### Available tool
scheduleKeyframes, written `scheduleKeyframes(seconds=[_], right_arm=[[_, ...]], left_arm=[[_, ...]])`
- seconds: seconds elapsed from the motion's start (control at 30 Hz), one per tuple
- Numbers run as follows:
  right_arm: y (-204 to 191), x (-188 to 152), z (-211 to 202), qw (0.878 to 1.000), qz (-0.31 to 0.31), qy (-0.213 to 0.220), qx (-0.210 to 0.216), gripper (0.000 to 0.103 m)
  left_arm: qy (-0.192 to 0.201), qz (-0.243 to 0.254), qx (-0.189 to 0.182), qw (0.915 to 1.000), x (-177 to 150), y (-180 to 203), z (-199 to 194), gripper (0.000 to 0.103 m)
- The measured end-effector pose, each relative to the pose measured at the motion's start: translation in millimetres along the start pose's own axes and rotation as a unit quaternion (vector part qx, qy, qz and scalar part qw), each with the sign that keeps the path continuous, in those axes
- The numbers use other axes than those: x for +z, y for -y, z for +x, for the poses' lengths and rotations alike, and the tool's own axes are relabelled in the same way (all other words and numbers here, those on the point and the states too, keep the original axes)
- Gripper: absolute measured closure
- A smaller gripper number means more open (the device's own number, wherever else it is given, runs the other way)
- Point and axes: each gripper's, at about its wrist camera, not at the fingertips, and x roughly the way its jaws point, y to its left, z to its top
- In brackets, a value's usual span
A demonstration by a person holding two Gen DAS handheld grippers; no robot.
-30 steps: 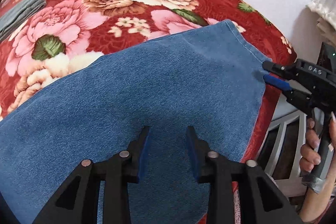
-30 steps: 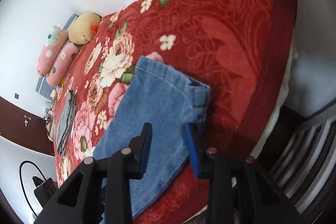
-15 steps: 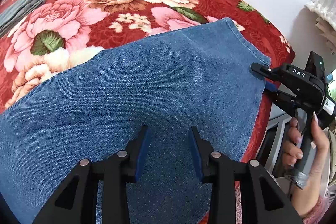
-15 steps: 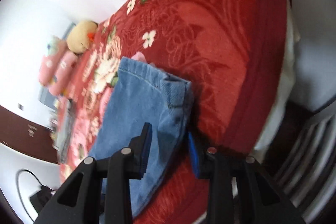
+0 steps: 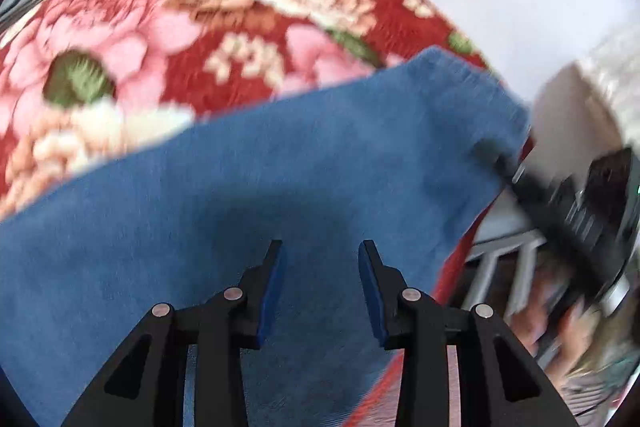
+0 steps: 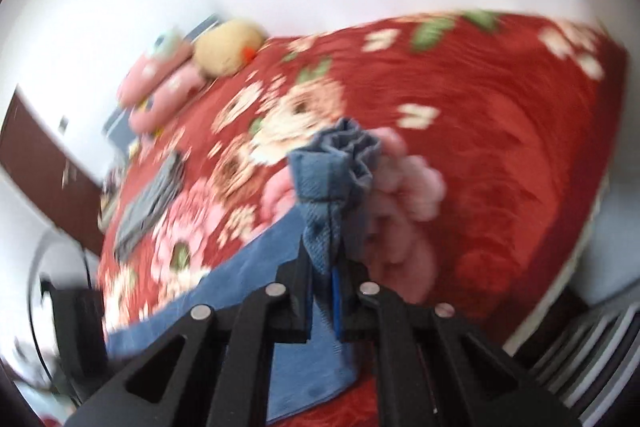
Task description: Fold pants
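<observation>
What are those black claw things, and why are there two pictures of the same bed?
Each claw is a gripper, a squeeze tool that a person holds, with a camera looking along its two fingers. One picture comes from the left gripper, which is open above the blue jeans. The other comes from the right gripper, pinched shut on a bunched corner of the jeans. They lie on a red flowered blanket. Farther back sit a folded grey garment, pink pillows and a yellow plush toy.
</observation>
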Motion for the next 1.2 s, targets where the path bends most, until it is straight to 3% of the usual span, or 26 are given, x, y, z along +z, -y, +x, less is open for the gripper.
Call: scheduleKeyframes(seconds=[0.07,0.17,0.3,0.4,0.5,0.6,0.67,0.73,1.2], right_arm=[[-10.7,-2.2,1.4,1.0,-0.019,-0.008,0.013,0.093],[-22.7,-6.2,8.5,0.999,-0.048,-0.021,-0.002,0.093],[-29.2,-12.7,11.8,0.997,-0.071,-0.033,0.022,0.093],[-40.2,-19.2,15.9,0.993,-0.101,-0.05,0.025,0.093],[-46.9,-23.7,17.2,0.99,-0.122,-0.064,0.032,0.093],[-52.9,-26.8,18.5,0.986,-0.137,-0.078,0.046,0.093],[-57.6,-29.5,16.9,0.984,-0.148,-0.083,0.05,0.093],[-59.5,-28.6,16.0,0.984,-0.148,-0.083,0.053,0.093],[-70.9,-20.0,23.4,0.983,-0.121,-0.112,0.076,0.093]], left_arm=[[0.001,0.005,-0.02,0.9998,20.1,9.2,-8.6,0.067],[0.019,0.012,-0.023,0.9995,42.5,24.2,-20.6,0.06],[0.022,0.009,-0.034,0.9991,69.2,40.2,-23.1,0.058],[0.0,0.004,-0.056,0.9984,79.4,49.2,-12.5,0.055],[0.008,0.006,-0.041,0.9991,82.3,56.1,-6.4,0.044],[-0.001,-0.002,-0.034,0.9994,82.2,56.1,4.6,0.044],[-0.005,-0.005,-0.032,0.9994,79.2,55.0,10.6,0.05],[-0.002,-0.007,-0.004,1.0,75.9,51.7,12.1,0.093],[0.003,-0.024,-0.005,0.9997,69.9,29.9,-17.5,0.093]])
